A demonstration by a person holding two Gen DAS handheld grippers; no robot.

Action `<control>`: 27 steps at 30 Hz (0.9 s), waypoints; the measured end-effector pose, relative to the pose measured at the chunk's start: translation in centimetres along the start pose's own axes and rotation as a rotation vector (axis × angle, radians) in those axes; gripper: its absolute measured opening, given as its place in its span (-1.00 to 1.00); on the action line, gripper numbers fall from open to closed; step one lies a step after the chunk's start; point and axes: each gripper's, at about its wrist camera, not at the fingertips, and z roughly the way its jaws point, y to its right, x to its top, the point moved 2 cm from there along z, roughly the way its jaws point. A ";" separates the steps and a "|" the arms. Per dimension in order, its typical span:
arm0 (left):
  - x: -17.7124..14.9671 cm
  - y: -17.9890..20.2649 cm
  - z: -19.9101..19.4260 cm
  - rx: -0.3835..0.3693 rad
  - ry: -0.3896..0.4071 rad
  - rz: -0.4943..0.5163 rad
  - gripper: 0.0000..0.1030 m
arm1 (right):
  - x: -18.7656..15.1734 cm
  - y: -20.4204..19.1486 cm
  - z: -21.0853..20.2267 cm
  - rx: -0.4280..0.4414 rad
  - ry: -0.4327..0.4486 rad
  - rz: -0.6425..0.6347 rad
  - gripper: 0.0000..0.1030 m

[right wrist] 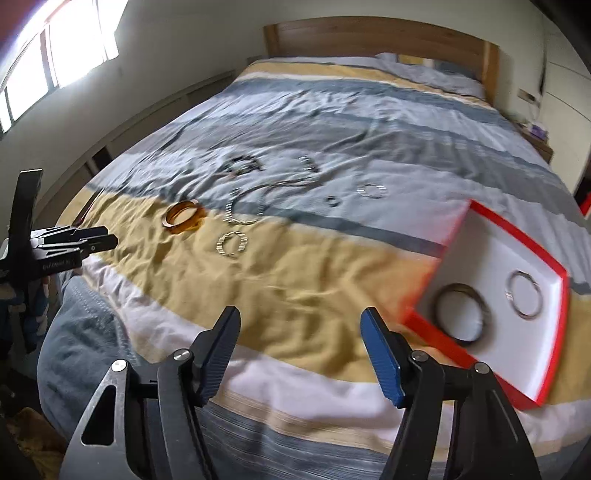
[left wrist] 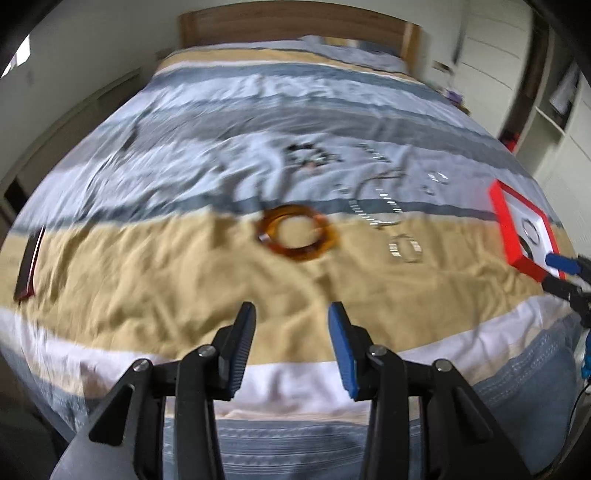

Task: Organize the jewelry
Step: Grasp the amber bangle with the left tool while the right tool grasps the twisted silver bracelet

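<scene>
- A striped bedspread in grey, white and mustard covers a bed with a wooden headboard; the jewelry lies scattered across it.
- The left gripper hangs over the mustard band on the near side of the amber bangle, its jaws parted with nothing between them.
- The right gripper hovers just left of the red-rimmed tray, jaws moderately wide and empty.
- The tray sits at the right edge of the bedspread, well to the right of the amber bangle, and holds two rings side by side: a dark bangle and a silver bangle.
- Just right of the amber bangle lies a small silver beaded bracelet; beyond that, a longer silver chain curls across the grey stripe.
- Farther toward the headboard from the amber bangle sits a dark beaded bracelet, blurred in both views.
- Between chain and tray, another silver ring rests on grey fabric.
</scene>
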 end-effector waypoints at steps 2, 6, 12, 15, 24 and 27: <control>-0.2 -1.4 0.6 -0.005 -0.005 -0.042 -0.25 | 0.5 -1.4 1.0 0.014 -0.011 -0.024 0.29; 0.3 -3.1 2.5 -0.026 -0.016 -0.107 -0.25 | 1.7 -3.6 3.4 0.036 -0.039 -0.065 0.29; 3.1 -3.5 5.8 -0.066 -0.021 -0.163 -0.25 | 3.6 -5.1 7.7 0.067 -0.076 -0.074 0.29; 4.4 -3.5 7.7 -0.064 -0.033 -0.160 -0.25 | 4.5 -5.5 10.4 0.077 -0.101 -0.067 0.29; 6.4 -3.6 13.4 -0.049 -0.092 -0.165 -0.26 | 5.8 -6.5 16.2 0.102 -0.157 -0.066 0.29; 6.2 -3.3 14.4 -0.028 -0.099 -0.143 -0.36 | 5.9 -6.7 17.2 0.092 -0.168 -0.076 0.27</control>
